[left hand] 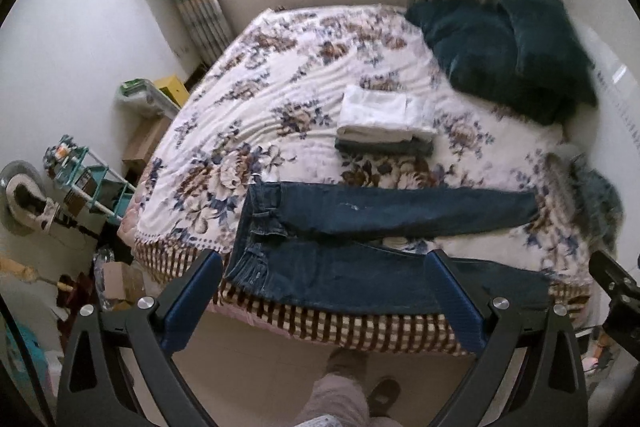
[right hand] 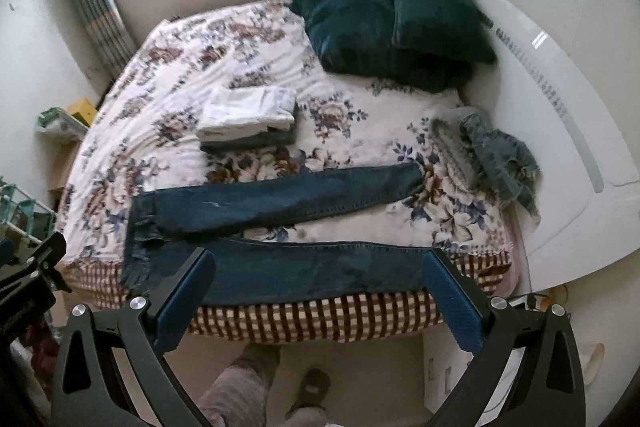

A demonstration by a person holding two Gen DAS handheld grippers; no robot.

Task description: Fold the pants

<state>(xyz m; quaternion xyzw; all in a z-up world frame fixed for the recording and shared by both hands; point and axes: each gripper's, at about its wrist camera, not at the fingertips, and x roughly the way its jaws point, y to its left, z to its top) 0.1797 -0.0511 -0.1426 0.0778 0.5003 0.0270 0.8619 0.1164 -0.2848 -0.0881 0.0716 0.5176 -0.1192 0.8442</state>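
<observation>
Dark blue jeans [left hand: 360,247] lie flat along the near edge of the floral bedspread [left hand: 260,99], long axis parallel to that edge, waistband left, hems right. Left gripper [left hand: 324,267] and right gripper [right hand: 320,267] hover above, fingers spread, holding nothing.

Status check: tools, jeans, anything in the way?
Both tools open, empty. Jeans flat, unfolded, legs apart. Folded stack behind, apart.

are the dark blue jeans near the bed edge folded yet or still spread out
Spread out. The dark blue jeans lie flat on the floral blanket, both legs at full length and apart, waistband at the left.
</observation>
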